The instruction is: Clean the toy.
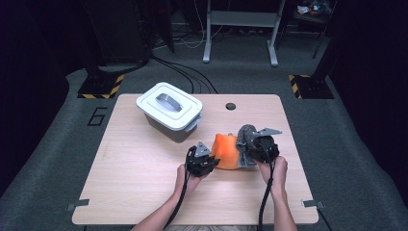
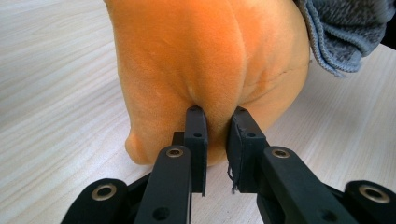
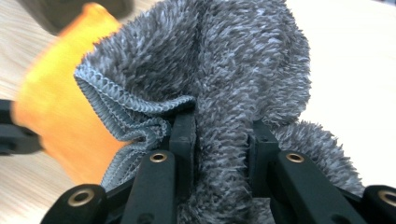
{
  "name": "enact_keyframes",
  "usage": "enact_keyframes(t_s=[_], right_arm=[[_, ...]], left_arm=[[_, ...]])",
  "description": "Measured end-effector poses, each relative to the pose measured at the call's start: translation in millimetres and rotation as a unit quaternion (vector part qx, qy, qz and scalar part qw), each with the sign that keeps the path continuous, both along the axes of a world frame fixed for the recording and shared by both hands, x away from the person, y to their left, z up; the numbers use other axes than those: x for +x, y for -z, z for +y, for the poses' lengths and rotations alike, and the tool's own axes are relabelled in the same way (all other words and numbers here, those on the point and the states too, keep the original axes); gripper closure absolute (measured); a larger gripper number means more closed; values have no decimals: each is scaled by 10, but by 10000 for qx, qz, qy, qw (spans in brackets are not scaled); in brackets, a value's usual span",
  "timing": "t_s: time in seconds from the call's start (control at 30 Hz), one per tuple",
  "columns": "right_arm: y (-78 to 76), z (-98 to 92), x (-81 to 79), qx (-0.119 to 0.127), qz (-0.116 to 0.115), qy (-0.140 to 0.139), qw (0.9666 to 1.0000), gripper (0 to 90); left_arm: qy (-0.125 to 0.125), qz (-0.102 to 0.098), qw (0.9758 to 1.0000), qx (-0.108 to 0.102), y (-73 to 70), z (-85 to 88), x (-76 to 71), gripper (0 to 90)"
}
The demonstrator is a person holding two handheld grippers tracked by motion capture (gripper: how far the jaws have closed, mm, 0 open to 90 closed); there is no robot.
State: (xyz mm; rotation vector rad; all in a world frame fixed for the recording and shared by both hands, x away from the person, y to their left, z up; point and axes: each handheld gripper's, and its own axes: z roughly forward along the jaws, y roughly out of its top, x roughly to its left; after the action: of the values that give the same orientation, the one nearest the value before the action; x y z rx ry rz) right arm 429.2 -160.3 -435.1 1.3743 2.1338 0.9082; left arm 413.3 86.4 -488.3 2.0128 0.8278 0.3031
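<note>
Two cloths mid-right on light wooden surface (image 1: 144,192); round hole near far edge; grey carpet, hazard-striped stand bases, dark room around. White lidded bin (image 1: 169,111) far left of centre, well apart. Orange plush cloth (image 1: 226,151) bunched upright, touching grey fleecy towel (image 1: 246,134) with stitched hem. Left hand-held gripper (image 2: 218,135) pinching orange fold. Right hand-held gripper (image 3: 219,140) clamped on grey towel. Cloth shapes hard to make out; towel's lower part hidden behind right hand-held gripper.

Your left gripper (image 2: 217,121): jaws pinched on a fold of the orange plush cloth (image 2: 205,60) | cloth sits on the pale wood table (image 2: 56,93) | grey fuzzy cloth (image 2: 348,28) touches it at upper right.
</note>
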Motion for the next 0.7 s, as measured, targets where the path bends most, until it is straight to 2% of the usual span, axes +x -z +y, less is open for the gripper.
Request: enact_keyframes(t_s=[0.2, 0.43, 0.57, 0.67, 0.7], right_arm=[[158, -114, 27, -20, 205, 208, 9996, 688], [437, -211, 123, -98, 678, 349, 9970, 686], [594, -184, 165, -103, 1037, 402, 9937, 687], [570, -198, 170, -100, 973, 400, 9944, 692], [540, -221, 170, -126, 868, 401, 9953, 691]], left_arm=[[-10, 7, 10000, -18, 6, -2, -7, 790], [-8, 24, 10000, -19, 16, 7, -6, 790], [-10, 32, 10000, -19, 19, 14, -4, 791], [-36, 20, 10000, -22, 18, 18, -6, 790], [-16, 5, 10000, 12, 16, 23, -7, 790]])
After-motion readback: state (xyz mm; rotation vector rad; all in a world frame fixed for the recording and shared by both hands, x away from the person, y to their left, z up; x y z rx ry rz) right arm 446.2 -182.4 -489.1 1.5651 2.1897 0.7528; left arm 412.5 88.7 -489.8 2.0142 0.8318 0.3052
